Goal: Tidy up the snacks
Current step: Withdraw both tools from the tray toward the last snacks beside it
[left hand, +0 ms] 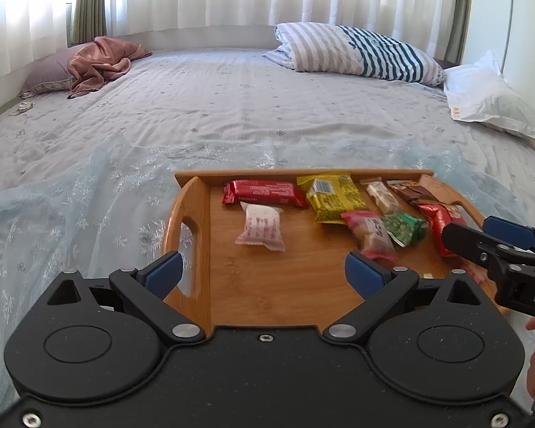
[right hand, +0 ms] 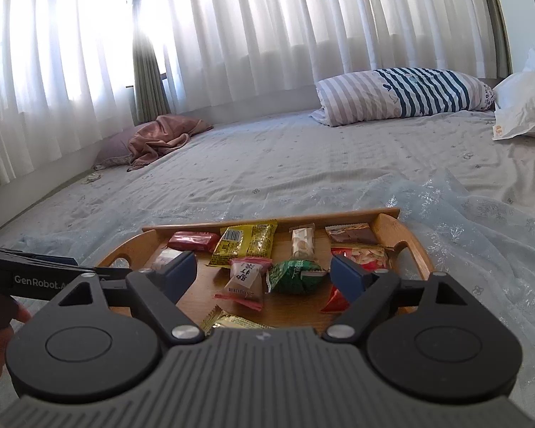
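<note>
Snacks on the bamboo tray — both our grippers empty

We hold the left gripper (left hand: 264, 271) and right gripper (right hand: 264, 274) with jaws spread wide, nothing between the pads. The wooden tray (left hand: 232, 292) sits on the bed (left hand: 232, 107) — red bar (left hand: 264, 192), yellow packet (left hand: 333, 196) and green packet (right hand: 294, 275) lie inside it.

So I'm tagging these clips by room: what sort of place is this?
Most likely a home bedroom: a wide bed with a pale quilted bedspread, a blue-and-grey striped pillow, and sheer white window curtains.
</note>
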Action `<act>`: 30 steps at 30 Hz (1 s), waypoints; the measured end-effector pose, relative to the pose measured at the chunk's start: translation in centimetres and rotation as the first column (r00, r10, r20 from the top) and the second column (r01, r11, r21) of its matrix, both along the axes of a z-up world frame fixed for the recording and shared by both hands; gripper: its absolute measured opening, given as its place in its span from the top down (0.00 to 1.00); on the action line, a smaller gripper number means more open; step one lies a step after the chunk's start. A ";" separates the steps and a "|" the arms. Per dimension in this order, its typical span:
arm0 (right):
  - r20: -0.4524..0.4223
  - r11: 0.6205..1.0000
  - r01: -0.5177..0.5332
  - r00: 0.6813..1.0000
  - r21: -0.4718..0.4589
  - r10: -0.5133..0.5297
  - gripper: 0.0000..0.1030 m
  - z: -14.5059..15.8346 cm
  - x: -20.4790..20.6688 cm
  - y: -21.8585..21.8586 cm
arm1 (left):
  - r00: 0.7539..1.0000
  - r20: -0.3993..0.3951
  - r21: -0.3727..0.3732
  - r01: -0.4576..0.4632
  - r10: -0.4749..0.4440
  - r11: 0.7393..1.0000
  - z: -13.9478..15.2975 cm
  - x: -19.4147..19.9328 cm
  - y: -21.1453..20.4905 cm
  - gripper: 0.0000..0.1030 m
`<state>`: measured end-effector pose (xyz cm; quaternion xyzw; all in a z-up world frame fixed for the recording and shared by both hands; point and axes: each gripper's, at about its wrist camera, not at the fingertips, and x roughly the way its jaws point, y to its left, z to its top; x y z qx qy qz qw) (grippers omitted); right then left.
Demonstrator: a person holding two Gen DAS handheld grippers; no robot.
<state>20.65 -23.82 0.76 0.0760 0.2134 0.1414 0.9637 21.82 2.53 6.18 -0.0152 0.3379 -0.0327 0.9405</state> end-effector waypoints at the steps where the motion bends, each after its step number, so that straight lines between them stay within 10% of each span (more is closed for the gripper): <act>1: 0.000 1.000 -0.002 1.000 -0.003 0.002 0.12 0.0 -0.4 -0.1 | 1.000 -0.003 -0.002 0.006 -0.006 1.000 0.0 -0.5 -0.1 0.05; 30: 0.036 0.991 -0.082 0.996 -0.101 0.086 0.04 -1.7 -8.6 -1.3 | 0.998 0.005 -0.067 0.058 -0.057 0.996 -0.8 -11.7 -1.6 0.04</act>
